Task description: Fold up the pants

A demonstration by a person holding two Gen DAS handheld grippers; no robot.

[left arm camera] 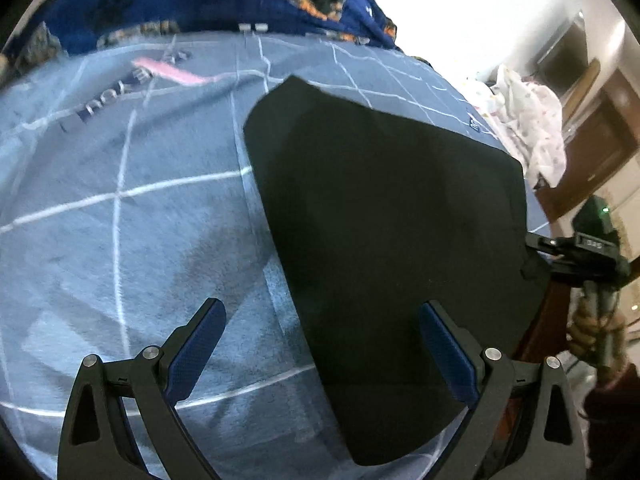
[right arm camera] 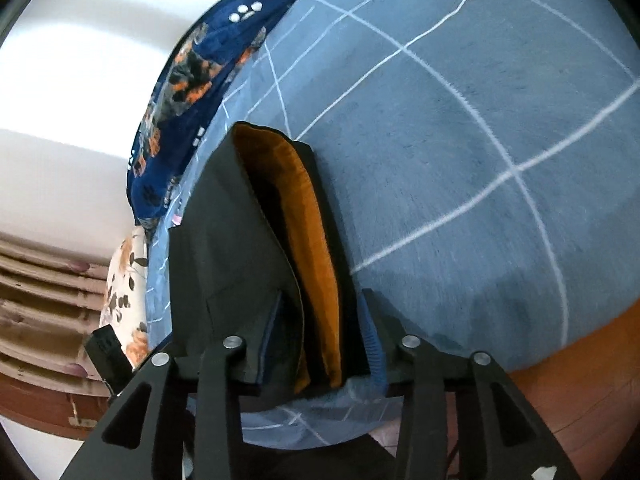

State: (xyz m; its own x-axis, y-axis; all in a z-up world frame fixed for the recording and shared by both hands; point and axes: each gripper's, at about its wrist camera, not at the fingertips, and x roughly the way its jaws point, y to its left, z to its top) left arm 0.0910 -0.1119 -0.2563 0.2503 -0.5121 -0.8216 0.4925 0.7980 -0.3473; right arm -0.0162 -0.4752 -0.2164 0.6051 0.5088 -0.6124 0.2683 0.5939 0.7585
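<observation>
Bed sheet (left arm camera: 120,220), blue-grey with a white grid, fills most of both views. Its surface is bare to the left of the garment in the left wrist view and to the right of it in the right wrist view. Far edge is banked by 1 dark blue blanket (left arm camera: 168,4) with orange and grey patches. In the left view the sheet's right edge drops off near 1 white patterned cloth (left arm camera: 536,128) and brown wood furniture; in the right view brown wood shows past the sheet's near right edge.

1 pair of black pants (left arm camera: 384,232), folded into a flat panel, lies on the sheet. Long axis runs from the near edge of the bed away toward the blanket. Far end is cut square, near end rounded. In the right wrist view the stack is seen edge-on, black layers parted to show an orange lining (right arm camera: 316,248).

Left gripper (left arm camera: 320,352): 2 blue-padded fingers spread wide, above the cloth, 1 over bare sheet, 1 over the black panel, nothing pressed between.

Right gripper (right arm camera: 324,320): 2 fingers straddle the near edge of the folded stack, black and orange layers between them. Jaws partly apart; whether the pads press the cloth cannot be told. In the left view this gripper shows at the panel's right edge.
</observation>
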